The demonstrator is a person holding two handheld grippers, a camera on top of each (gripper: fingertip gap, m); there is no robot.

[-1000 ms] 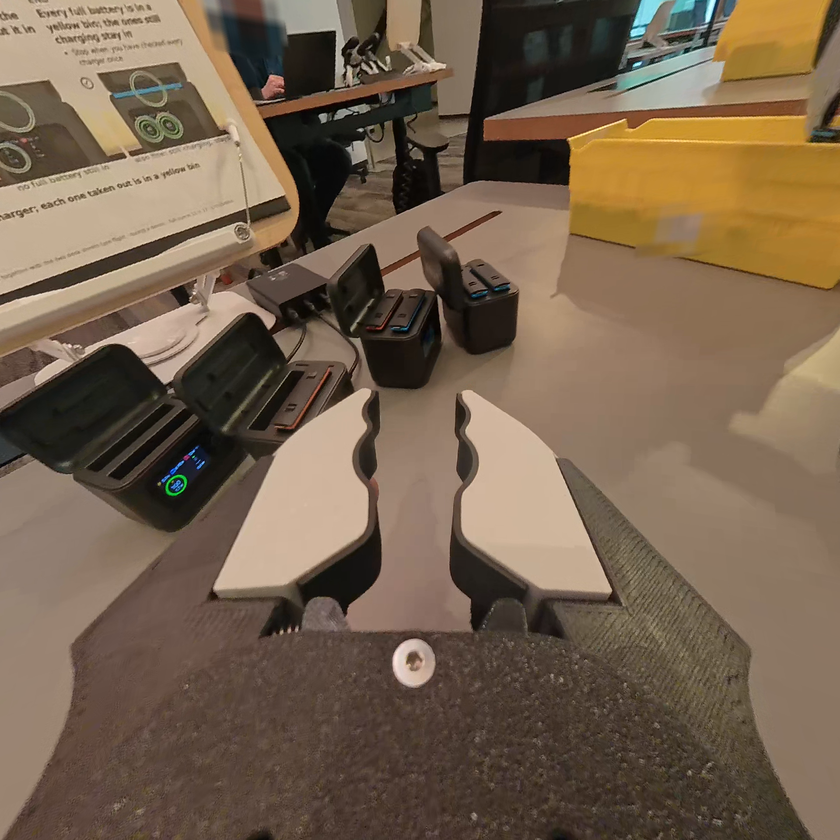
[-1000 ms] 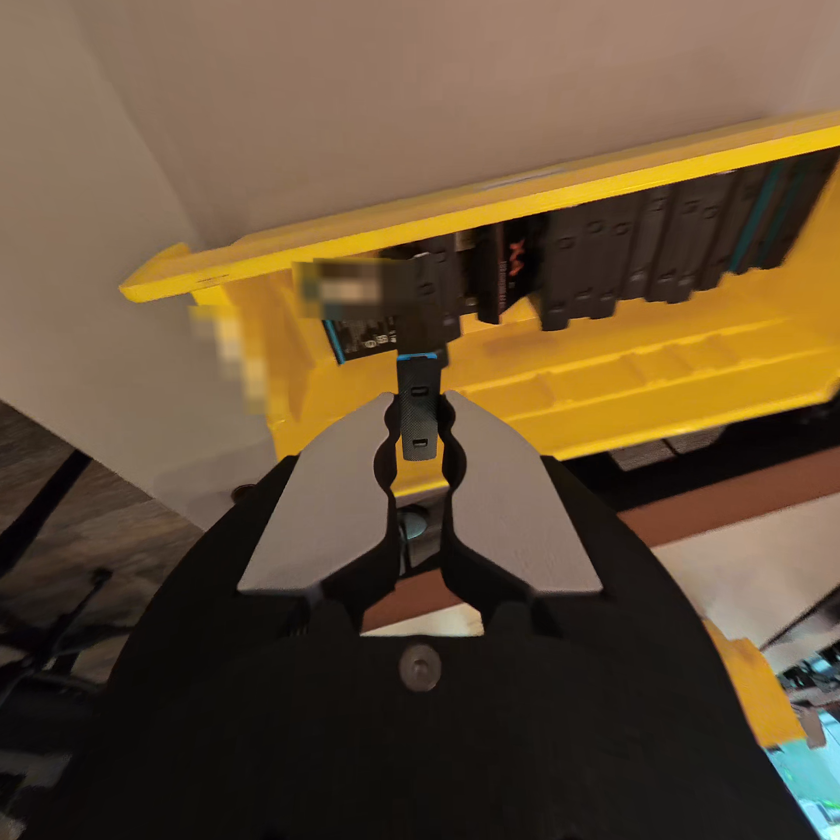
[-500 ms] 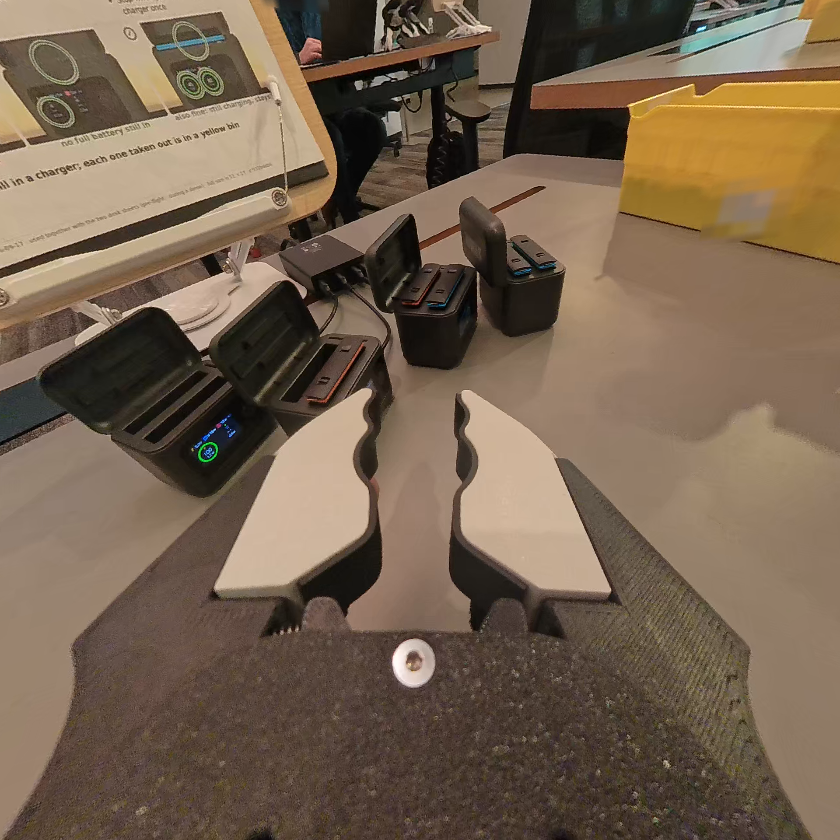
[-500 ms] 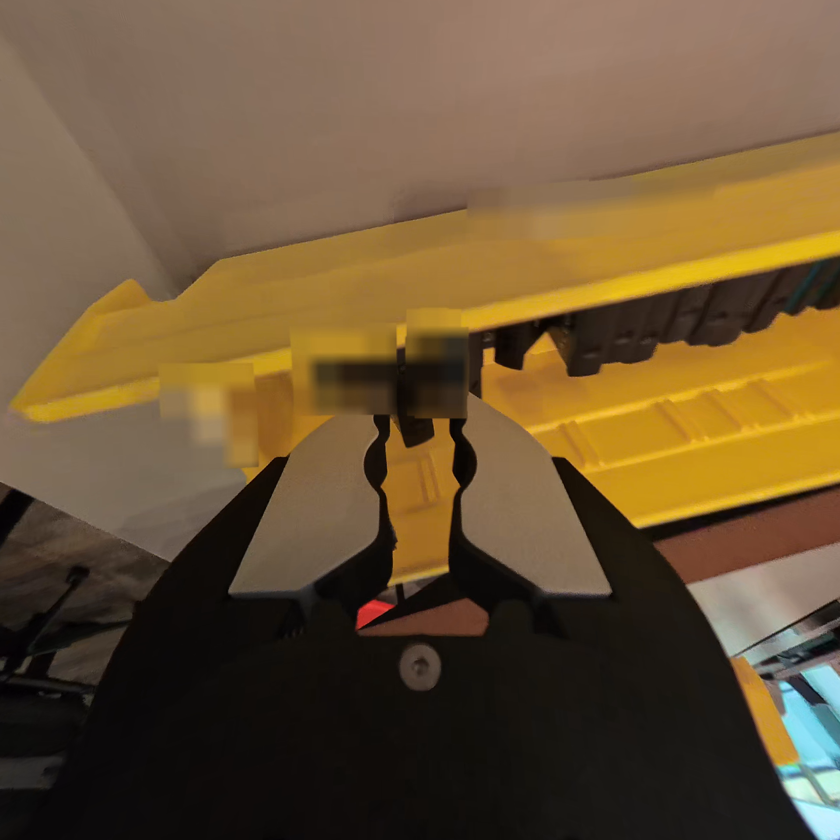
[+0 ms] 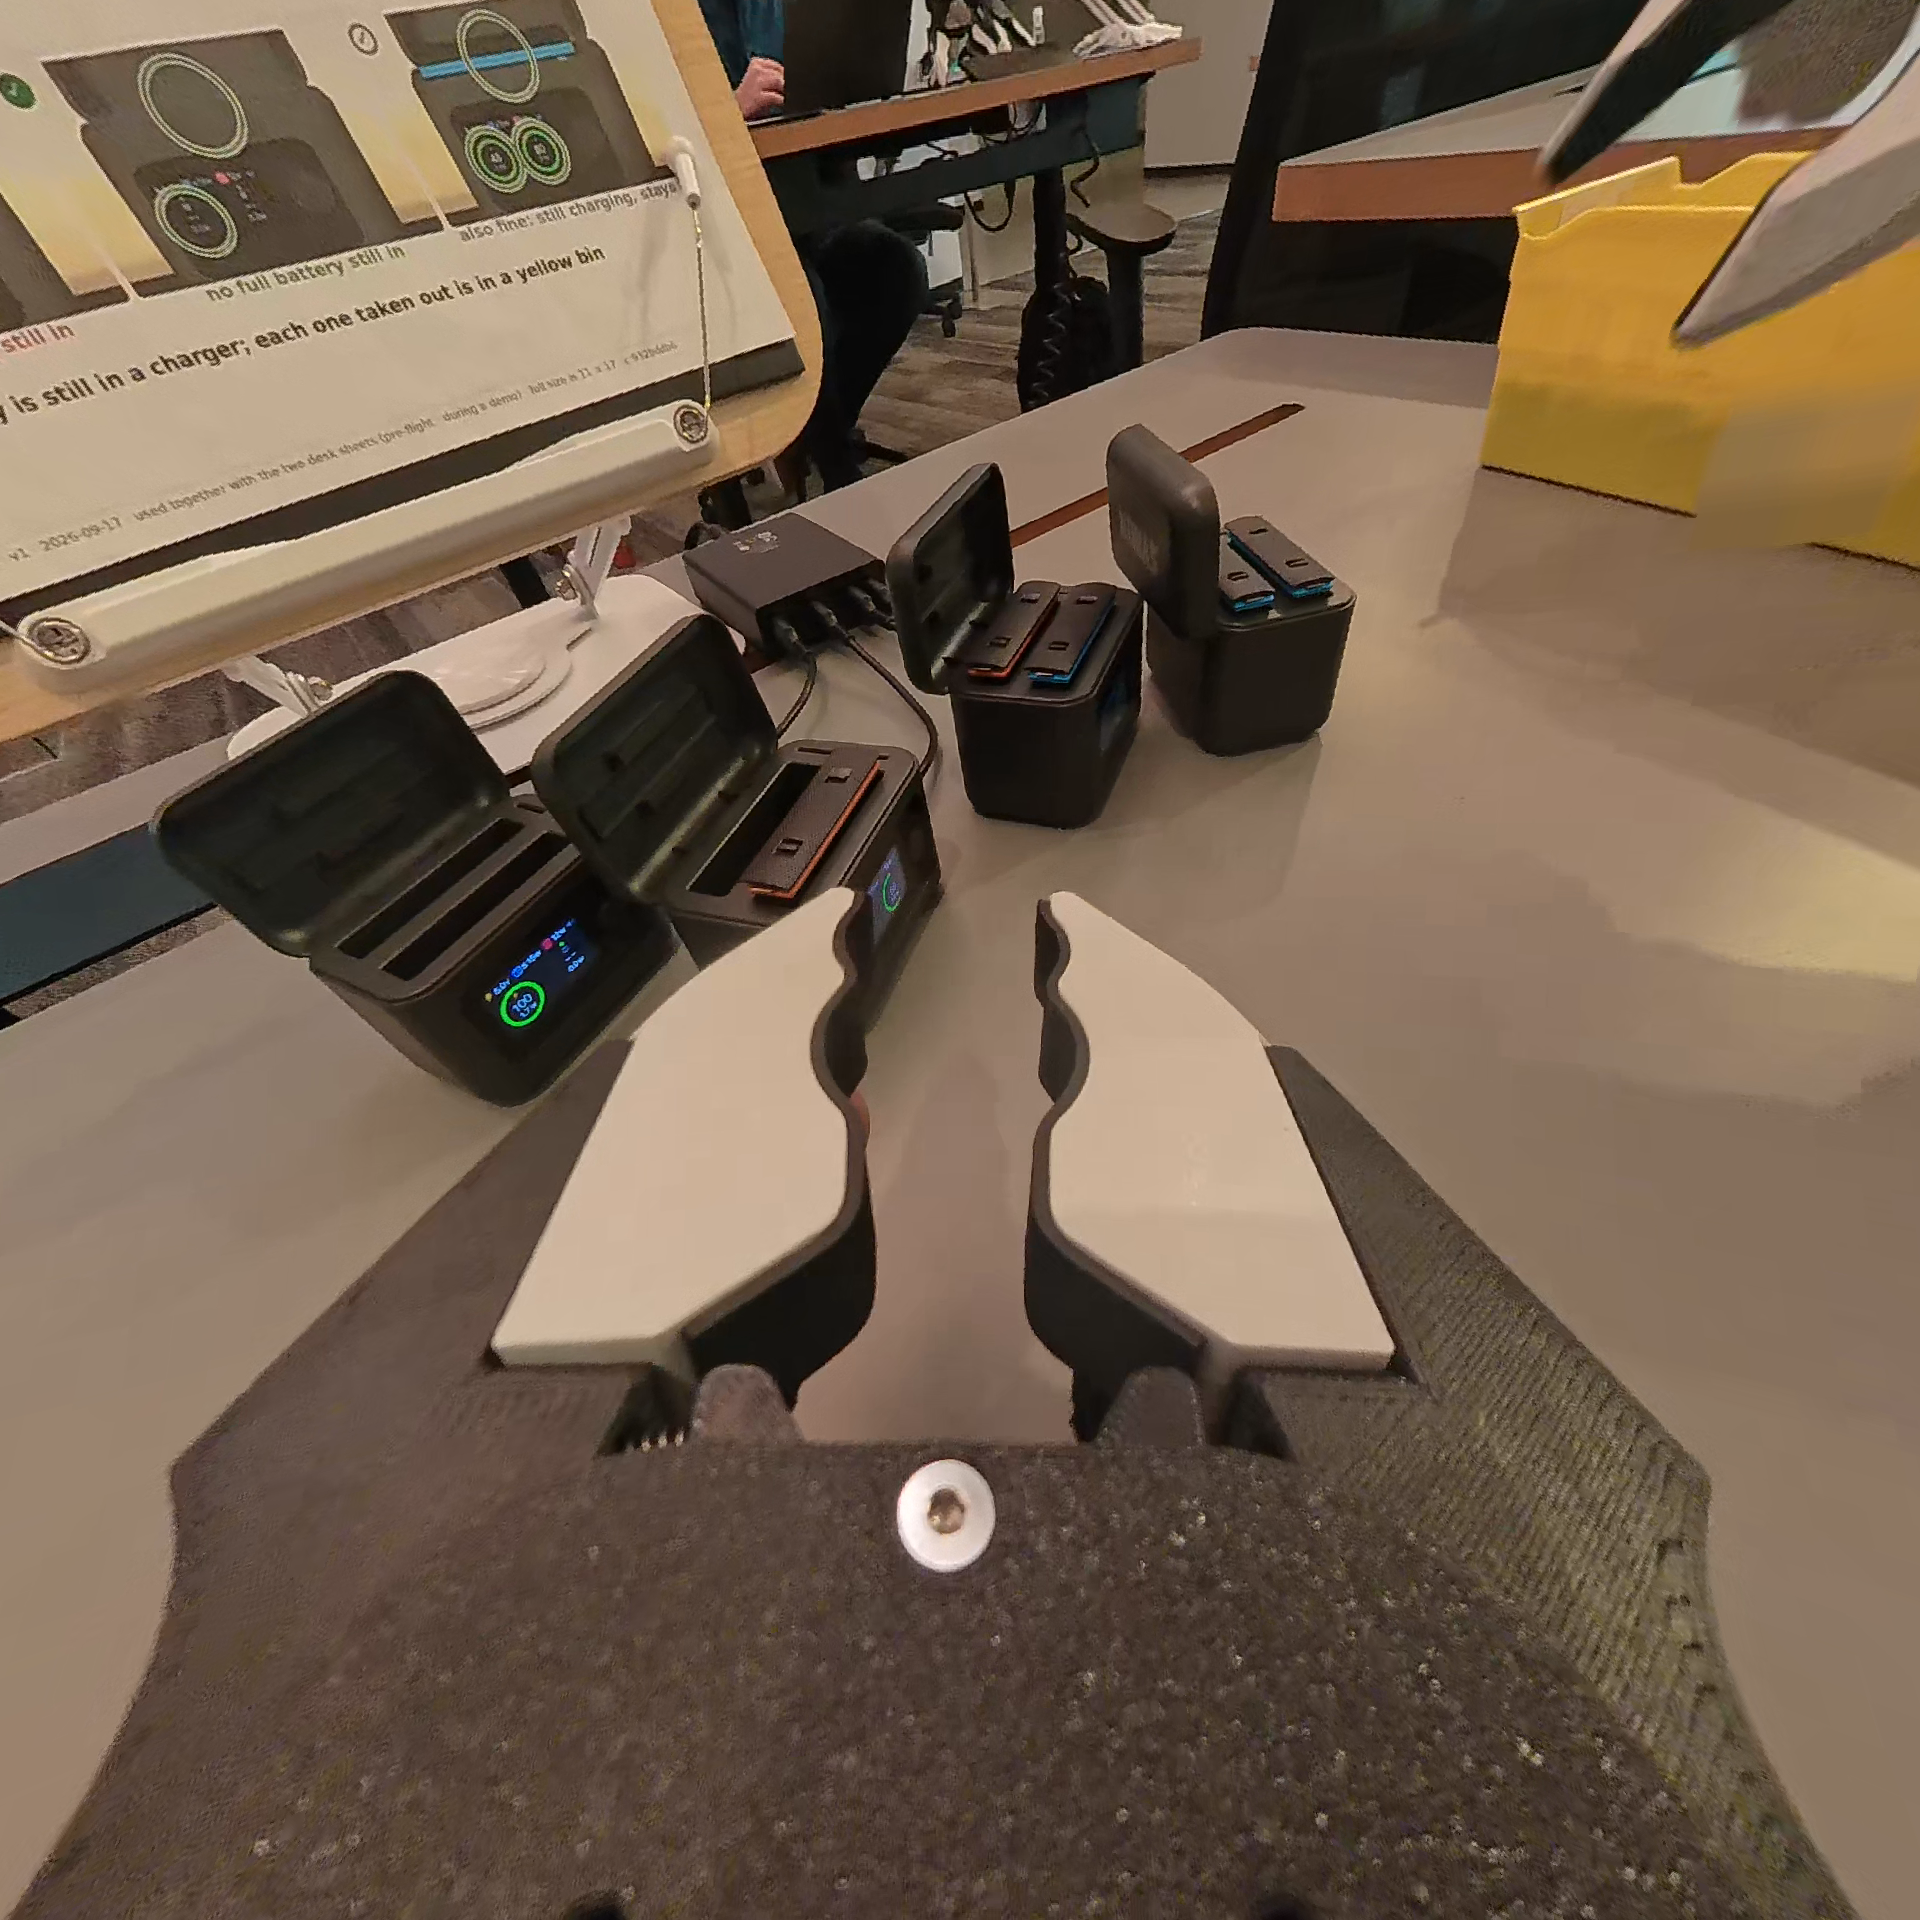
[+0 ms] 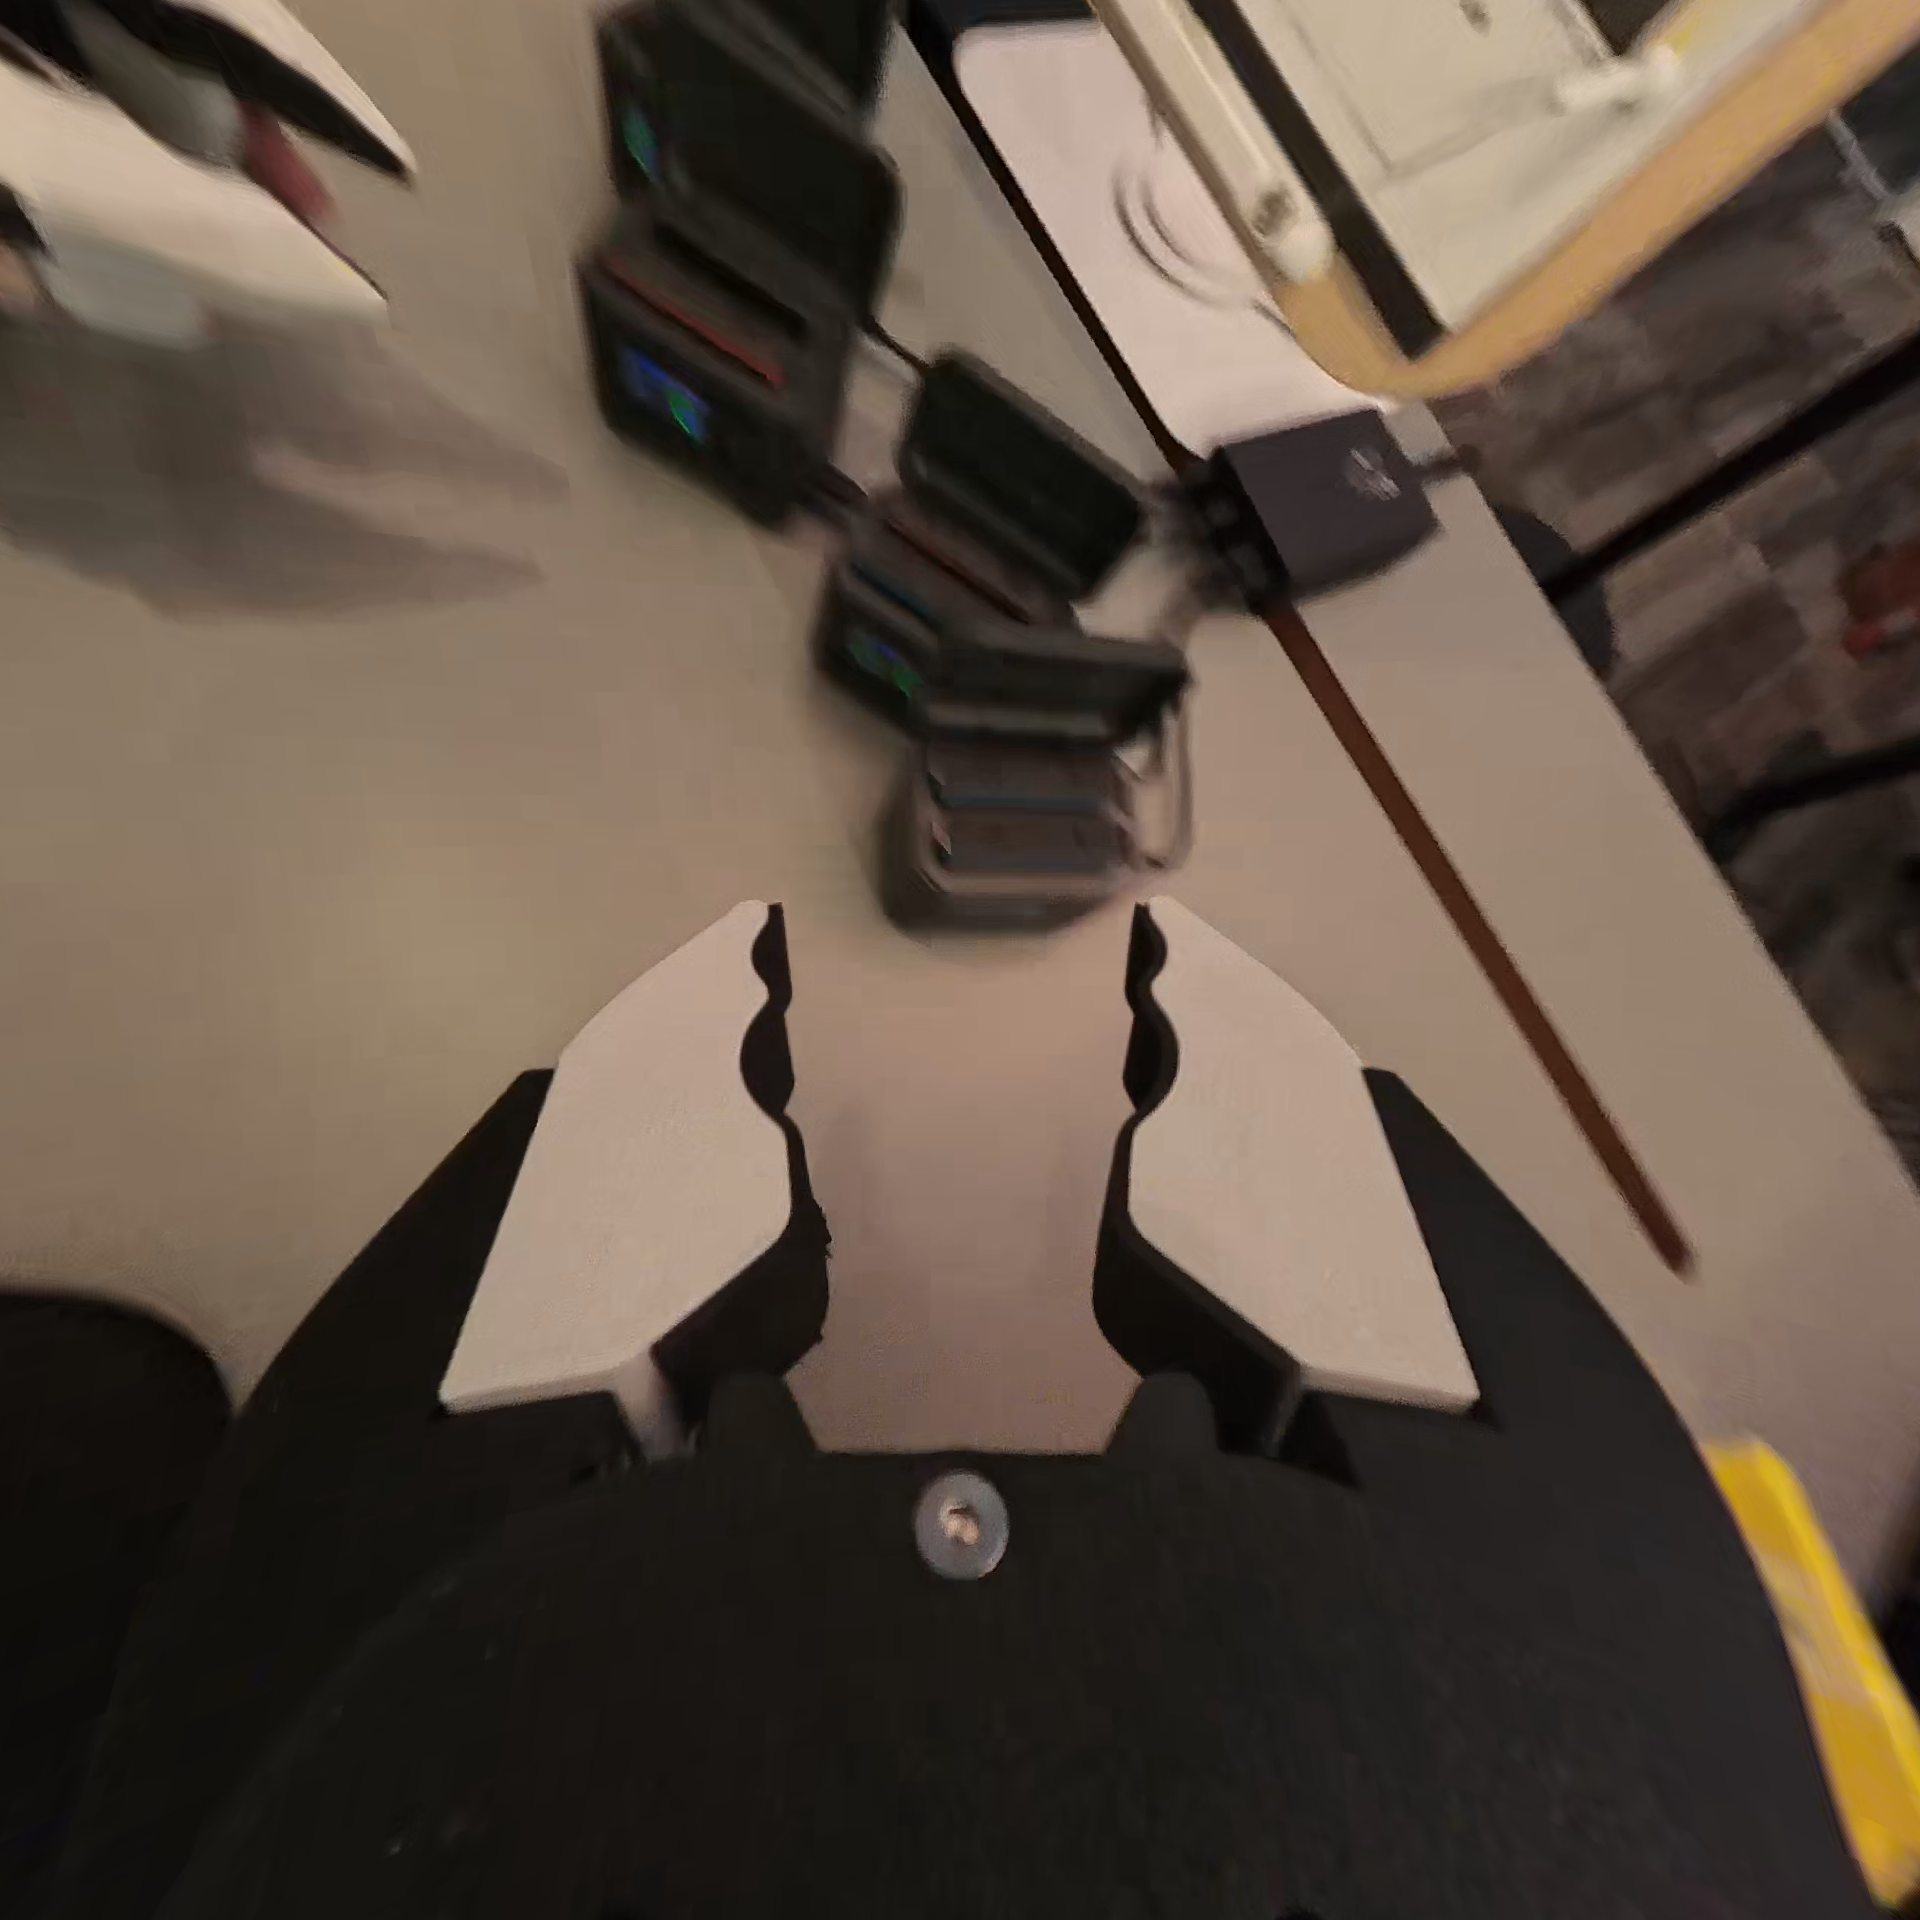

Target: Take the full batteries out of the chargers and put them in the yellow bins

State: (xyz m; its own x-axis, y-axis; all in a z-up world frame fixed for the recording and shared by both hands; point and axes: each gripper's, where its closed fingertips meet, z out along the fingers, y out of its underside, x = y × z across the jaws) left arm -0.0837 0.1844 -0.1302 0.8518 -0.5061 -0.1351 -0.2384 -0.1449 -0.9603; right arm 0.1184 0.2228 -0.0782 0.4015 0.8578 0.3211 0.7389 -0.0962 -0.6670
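Observation:
Four black chargers stand open in a row on the grey table. In the left wrist view the nearest charger (image 5: 468, 935) shows a green ring and empty slots. The second charger (image 5: 790, 831) holds one orange-edged battery. The third charger (image 5: 1039, 686) holds an orange-edged and a blue-edged battery. The fourth charger (image 5: 1247, 634) holds two blue-edged batteries (image 5: 1273, 566). My left gripper (image 5: 940, 914) is open and empty, just short of the second charger. My right gripper (image 6: 956, 914) is wide open and empty, above the table just short of the fourth charger (image 6: 1018, 821). A yellow bin (image 5: 1662, 364) stands at the far right.
A black power hub (image 5: 779, 582) with cables sits behind the chargers. An instruction board on a white stand (image 5: 312, 260) leans over the left side. The right gripper's fingers (image 5: 1818, 156) show at the top right. The right wrist view is blurred; the left gripper (image 6: 208, 125) shows at its top left. There is about 20 centimeters between the tips of the two grippers.
My right gripper let go of the battery at the yellow bin, opened wide and swung back over the chargers. My left gripper drifted slightly, still open.

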